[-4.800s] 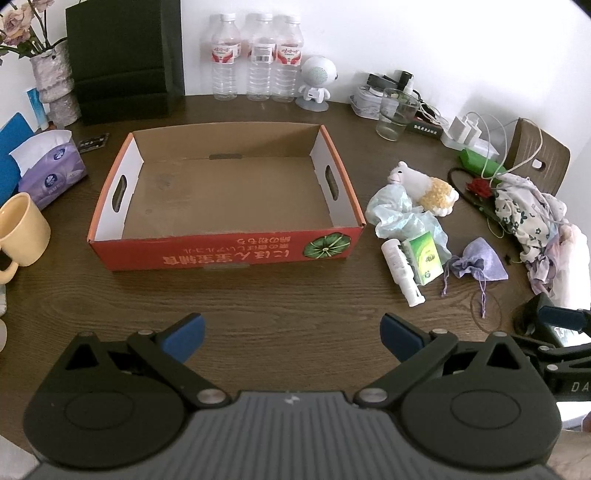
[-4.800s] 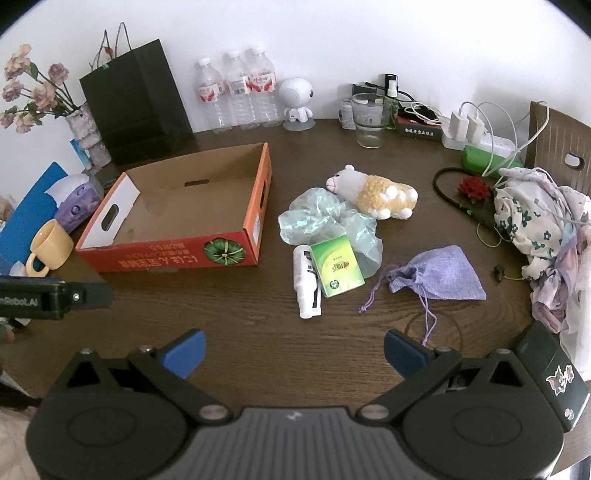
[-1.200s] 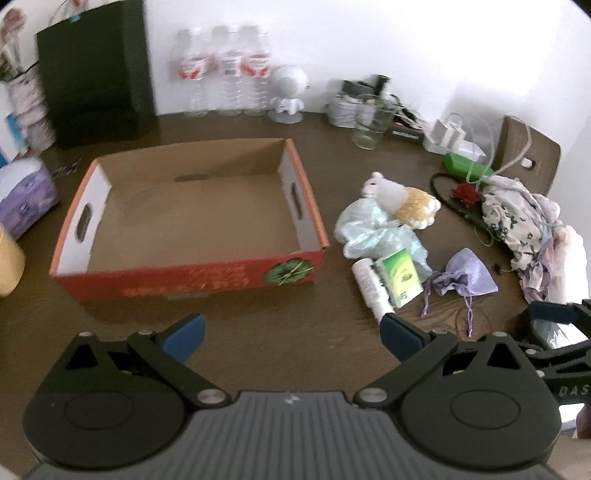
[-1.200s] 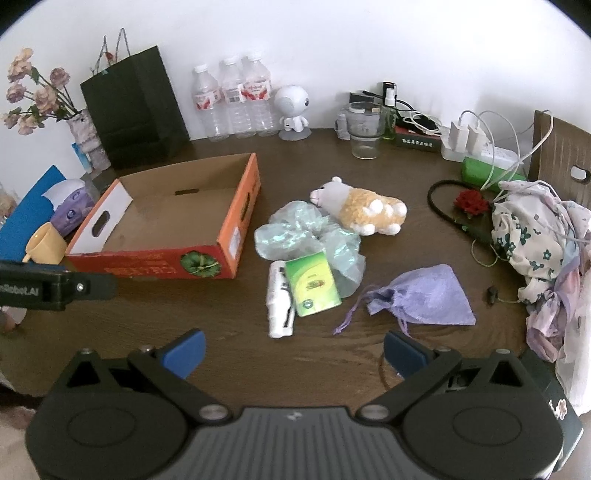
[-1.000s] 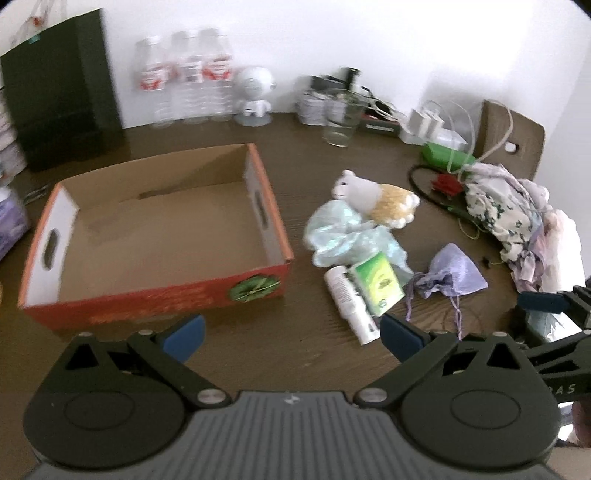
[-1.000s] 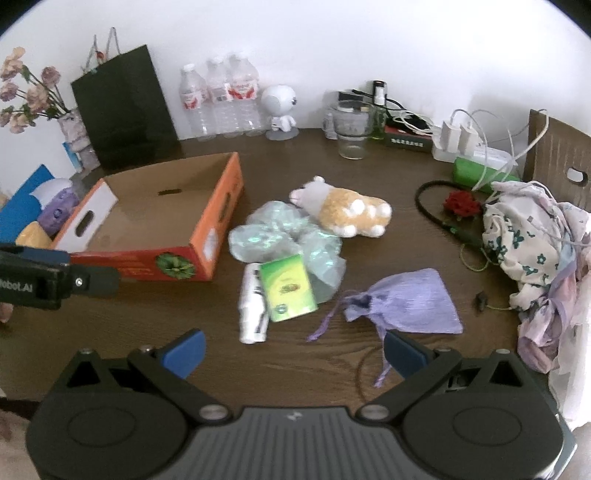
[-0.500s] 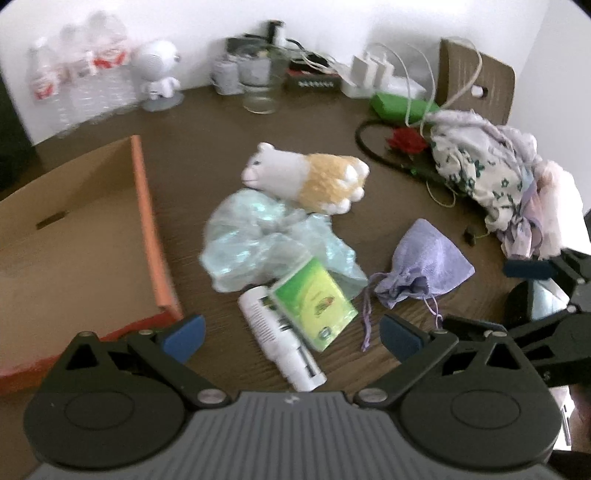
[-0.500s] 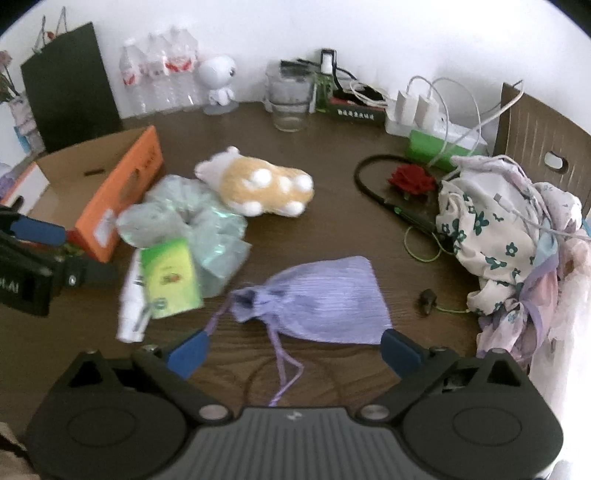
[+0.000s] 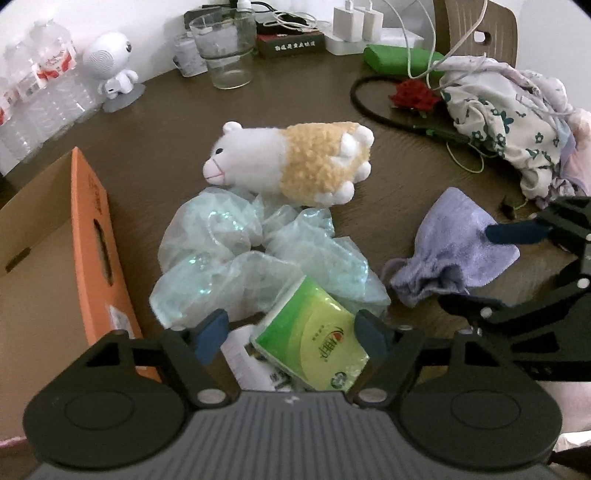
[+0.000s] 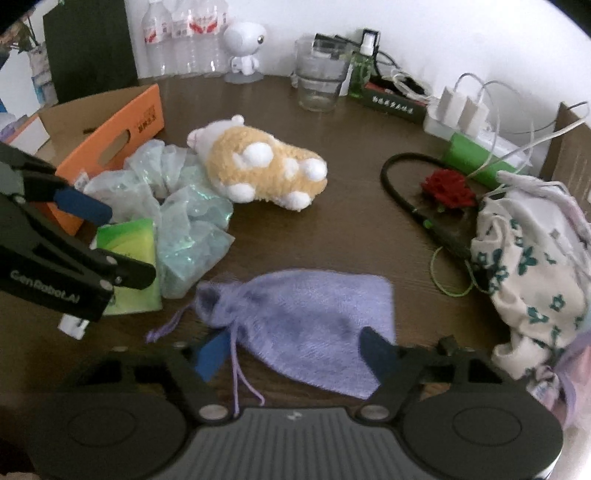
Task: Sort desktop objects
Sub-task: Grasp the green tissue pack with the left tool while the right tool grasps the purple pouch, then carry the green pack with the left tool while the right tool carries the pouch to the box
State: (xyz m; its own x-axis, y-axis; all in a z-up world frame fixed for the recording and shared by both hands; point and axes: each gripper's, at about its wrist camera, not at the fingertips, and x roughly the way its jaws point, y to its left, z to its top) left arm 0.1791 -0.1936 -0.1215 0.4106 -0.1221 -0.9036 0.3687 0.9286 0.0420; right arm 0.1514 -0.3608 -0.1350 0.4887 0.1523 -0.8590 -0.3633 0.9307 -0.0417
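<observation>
My left gripper (image 9: 291, 334) is open, its blue fingertips on either side of a green tissue pack (image 9: 312, 347) that lies on a white tube (image 9: 242, 356). My right gripper (image 10: 295, 352) is open around a purple drawstring pouch (image 10: 306, 321) on the table. The pouch also shows in the left wrist view (image 9: 454, 254). A crumpled pale green plastic bag (image 9: 251, 258) and a white and yellow plush sheep (image 9: 295, 162) lie just beyond. The orange cardboard box (image 9: 92, 229) stands at the left.
A glass (image 9: 225, 51), a white robot figurine (image 9: 112, 70), water bottles (image 10: 177, 33), chargers (image 10: 461, 107) and a green case (image 9: 399, 61) line the back. A black cable with a red flower (image 10: 445, 188) and a floral cloth heap (image 10: 532, 258) lie at the right.
Both grippers have moved forward and down. The left now straddles the green tissue pack and the right straddles the purple pouch. The box has slid off to the left of both views.
</observation>
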